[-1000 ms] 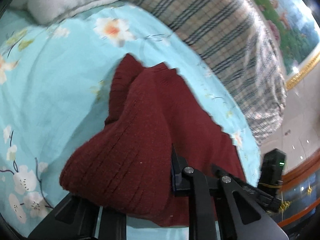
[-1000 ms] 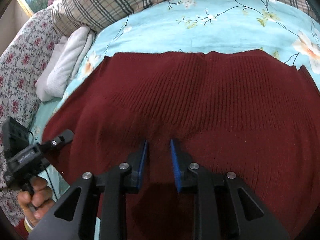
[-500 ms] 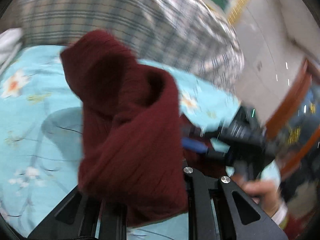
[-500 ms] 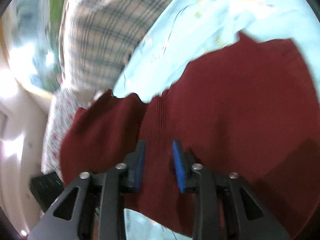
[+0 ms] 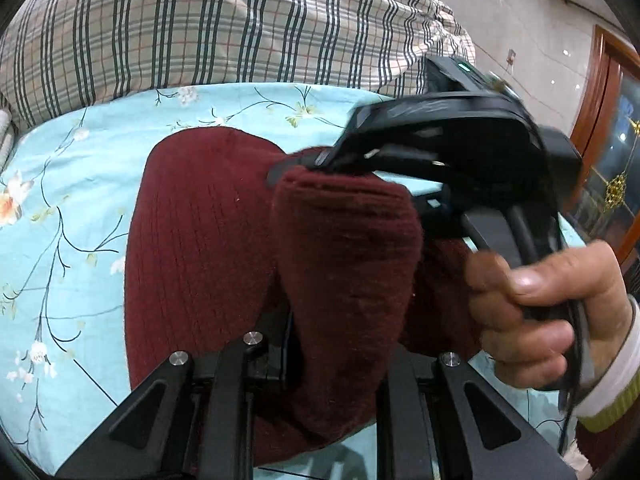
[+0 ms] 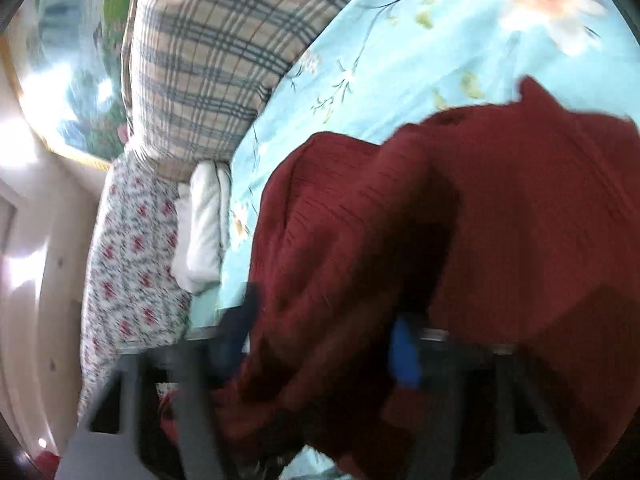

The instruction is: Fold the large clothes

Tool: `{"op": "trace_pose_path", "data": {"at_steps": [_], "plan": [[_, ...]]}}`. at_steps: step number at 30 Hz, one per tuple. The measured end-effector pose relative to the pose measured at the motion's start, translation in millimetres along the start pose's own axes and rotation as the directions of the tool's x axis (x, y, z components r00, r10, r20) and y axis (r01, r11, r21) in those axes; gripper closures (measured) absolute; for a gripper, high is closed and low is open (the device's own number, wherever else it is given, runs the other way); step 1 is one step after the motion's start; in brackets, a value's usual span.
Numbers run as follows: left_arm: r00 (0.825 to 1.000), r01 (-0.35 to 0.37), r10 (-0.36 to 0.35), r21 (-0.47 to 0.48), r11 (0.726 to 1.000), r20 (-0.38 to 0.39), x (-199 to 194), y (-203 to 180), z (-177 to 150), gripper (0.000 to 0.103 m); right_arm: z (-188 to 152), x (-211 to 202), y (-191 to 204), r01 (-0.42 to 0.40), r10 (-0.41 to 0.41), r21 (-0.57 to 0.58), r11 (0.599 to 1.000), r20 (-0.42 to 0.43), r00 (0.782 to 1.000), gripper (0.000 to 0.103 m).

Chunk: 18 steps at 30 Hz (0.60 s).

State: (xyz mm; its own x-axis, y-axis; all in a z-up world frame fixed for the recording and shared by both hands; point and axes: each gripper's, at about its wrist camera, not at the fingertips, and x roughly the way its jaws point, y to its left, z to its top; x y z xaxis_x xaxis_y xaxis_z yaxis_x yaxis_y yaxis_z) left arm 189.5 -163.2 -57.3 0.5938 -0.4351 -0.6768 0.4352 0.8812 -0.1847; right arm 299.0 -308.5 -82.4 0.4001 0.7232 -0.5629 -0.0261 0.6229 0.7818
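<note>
left tongs (image 5: 336,364): my jaws clamped on a thick fold of the sweater (image 5: 208,248); the cloth bulges up between the fingers and hides the pads.
right tongs (image 6: 324,344): jaws closing, with a bunch of sweater (image 6: 520,208) between them; blurred, so i cannot tell whether the pads press on it. one blue pad (image 6: 404,356) shows at the right finger.
right tongs, seen from the left view (image 5: 440,148): black body lies across the top of the fold, tips at the cloth's upper edge.
right hand (image 5: 536,312): wrapped round the handle, at the right edge of the left view.
sweater: dark red ribbed knit, lifted and bunched between both tongs, its lower part lying on the sheet (image 5: 72,208).
surface: bed with a light blue flowered sheet.
beyond: plaid quilt (image 5: 224,28) along the far side; a folded white cloth (image 6: 204,224) beside a red-flowered cover (image 6: 128,264).
room: pale tiled wall (image 5: 520,20), wooden door frame (image 5: 600,92) at right.
</note>
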Motion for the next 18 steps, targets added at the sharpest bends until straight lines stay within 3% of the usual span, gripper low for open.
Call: {"op": "trace_pose_path", "data": {"at_steps": [3,7,10,13,15,18], "plan": [[1.000,-0.008,0.007,0.007,1.000,0.021,-9,-8,14,0.087,11,-14,17,-0.041,0.042,-0.070,0.997,0.017,0.999,0.085],[0.996,0.057,-0.059,0.025,0.998,0.066,-19,-31,38,0.086,19,-62,27,-0.053,0.068,-0.155,0.986,0.096,0.993,0.086],[0.995,0.078,-0.083,0.085,0.993,0.052,-3,-58,38,0.086,18,-84,9,0.017,0.003,-0.153,0.988,0.128,0.992,0.086],[0.992,0.125,-0.123,0.093,0.988,-0.027,28,-76,25,0.086,10,-90,-23,0.107,-0.093,-0.120,0.987,0.116,0.989,0.086],[0.991,0.120,-0.113,0.105,0.987,-0.070,46,-83,17,0.086,5,-84,-47,0.164,-0.155,-0.097,0.982,0.091,0.984,0.086],[0.995,0.079,-0.067,0.152,0.985,-0.080,56,-91,8,0.086,0,-78,-77,0.167,-0.162,-0.055,0.984,0.079,0.984,0.086]]}}
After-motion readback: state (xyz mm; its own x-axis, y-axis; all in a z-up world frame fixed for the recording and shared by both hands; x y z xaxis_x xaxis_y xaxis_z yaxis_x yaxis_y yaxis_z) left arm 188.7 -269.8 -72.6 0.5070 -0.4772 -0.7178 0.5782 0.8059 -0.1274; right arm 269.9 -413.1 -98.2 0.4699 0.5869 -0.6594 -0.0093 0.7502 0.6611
